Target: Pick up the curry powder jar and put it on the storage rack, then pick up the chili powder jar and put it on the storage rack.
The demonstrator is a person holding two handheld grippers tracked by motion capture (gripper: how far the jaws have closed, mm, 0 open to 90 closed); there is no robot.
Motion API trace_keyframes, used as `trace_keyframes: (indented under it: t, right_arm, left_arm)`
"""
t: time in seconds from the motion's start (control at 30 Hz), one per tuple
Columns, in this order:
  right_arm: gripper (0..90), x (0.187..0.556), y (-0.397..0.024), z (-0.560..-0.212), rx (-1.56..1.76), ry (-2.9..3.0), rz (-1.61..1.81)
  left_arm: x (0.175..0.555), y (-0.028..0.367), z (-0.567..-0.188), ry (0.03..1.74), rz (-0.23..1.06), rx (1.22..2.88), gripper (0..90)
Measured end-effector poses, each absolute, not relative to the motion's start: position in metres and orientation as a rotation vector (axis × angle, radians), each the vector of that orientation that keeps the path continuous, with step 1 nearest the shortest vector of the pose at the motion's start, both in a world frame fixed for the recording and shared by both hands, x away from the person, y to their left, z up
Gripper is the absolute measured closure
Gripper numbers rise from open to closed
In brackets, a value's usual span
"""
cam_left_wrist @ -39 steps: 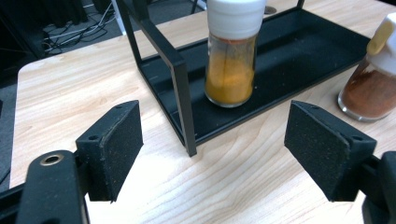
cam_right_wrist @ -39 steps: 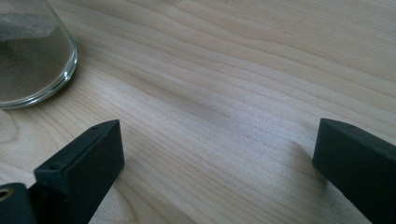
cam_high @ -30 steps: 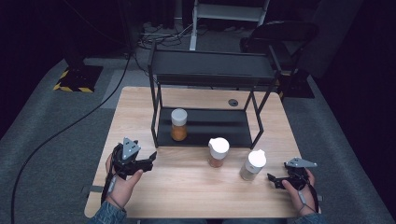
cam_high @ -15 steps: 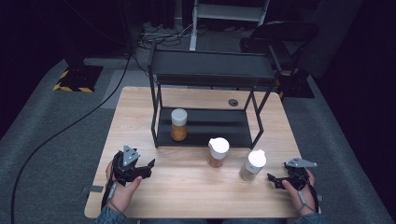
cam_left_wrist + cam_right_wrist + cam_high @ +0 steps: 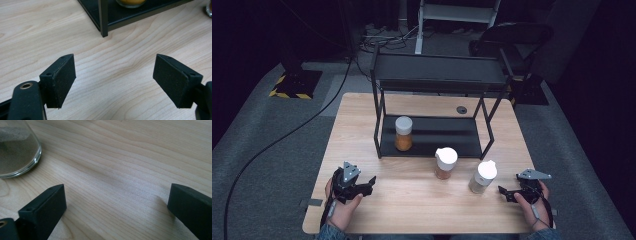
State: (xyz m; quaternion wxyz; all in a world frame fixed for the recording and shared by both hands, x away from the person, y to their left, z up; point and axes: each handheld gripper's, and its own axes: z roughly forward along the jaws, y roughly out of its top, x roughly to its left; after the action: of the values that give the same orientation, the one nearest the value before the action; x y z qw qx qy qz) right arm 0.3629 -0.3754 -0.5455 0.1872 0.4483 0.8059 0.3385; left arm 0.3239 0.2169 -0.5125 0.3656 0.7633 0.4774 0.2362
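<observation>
Both my tools rest low at the near table (image 5: 412, 210) edge, empty. Left gripper (image 5: 371, 181) jaws apart, right gripper (image 5: 503, 190) jaws apart. One orange jar (image 5: 403, 133) stands on the rack (image 5: 432, 142) lower shelf. Red-brown jar (image 5: 445, 163) and grey jar (image 5: 482, 177) wait on the table in front, apart, likely left to shelve.
</observation>
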Motion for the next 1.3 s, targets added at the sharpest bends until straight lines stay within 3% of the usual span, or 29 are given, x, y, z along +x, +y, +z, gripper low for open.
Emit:
trace_keyframes:
  t: [0.73, 0.8, 1.3]
  right_arm:
    - [1.7, 0.363, -0.375, -0.545, 1.261, 2.268, 0.953]
    - [1.7, 0.363, -0.375, -0.545, 1.261, 2.269, 0.953]
    - [1.6, 0.363, -0.375, -0.545, 1.261, 2.27, 0.952]
  left_arm:
    - [0.328, 0.223, -0.542, 1.347, 0.512, 2.059, 13.9]
    - [0.328, 0.224, -0.544, 1.332, 0.523, 2.044, 10.2]
    - [0.329, 0.225, -0.545, 1.33, 0.525, 2.045, 8.3]
